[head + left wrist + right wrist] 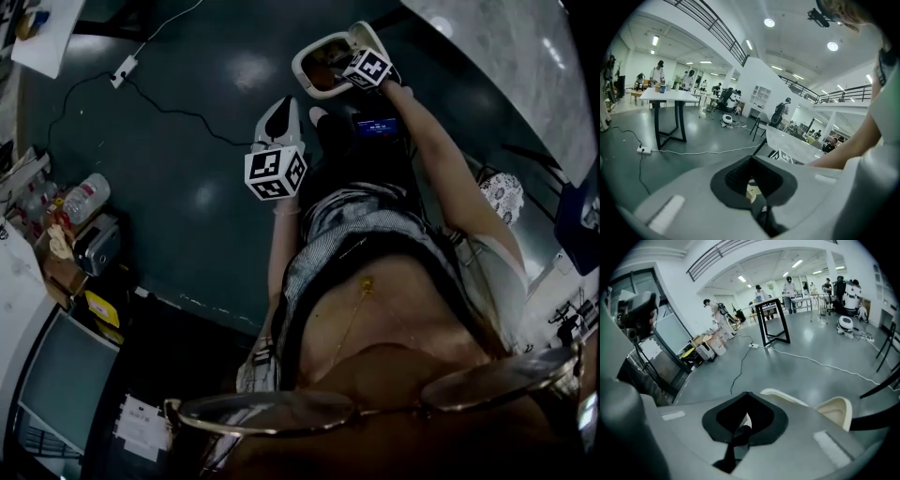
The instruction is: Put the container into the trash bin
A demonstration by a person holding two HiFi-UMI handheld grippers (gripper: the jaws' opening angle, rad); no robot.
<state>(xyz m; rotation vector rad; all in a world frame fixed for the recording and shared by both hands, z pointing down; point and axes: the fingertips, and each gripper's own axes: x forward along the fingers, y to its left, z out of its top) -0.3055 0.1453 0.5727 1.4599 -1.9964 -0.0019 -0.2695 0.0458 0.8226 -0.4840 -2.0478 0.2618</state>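
Observation:
In the head view my right gripper [345,73] reaches forward at the top, above the dark floor. It is shut on the rim of a cream food container [319,58] with brown remains inside. The right gripper view shows that container [836,411] sticking out past the gripper [743,427] on the right. Lower and to the left my left gripper [281,117] points forward with its white jaws together and nothing between them. Its own view shows the left gripper [757,197] shut. No trash bin can be made out in any view.
A black cable and white power strip [124,70] lie on the floor at upper left. Bottles [86,199] and boxes [61,267] crowd the left edge. A white tabletop [506,56] is at upper right. A black-legged table [773,324] and people stand further off.

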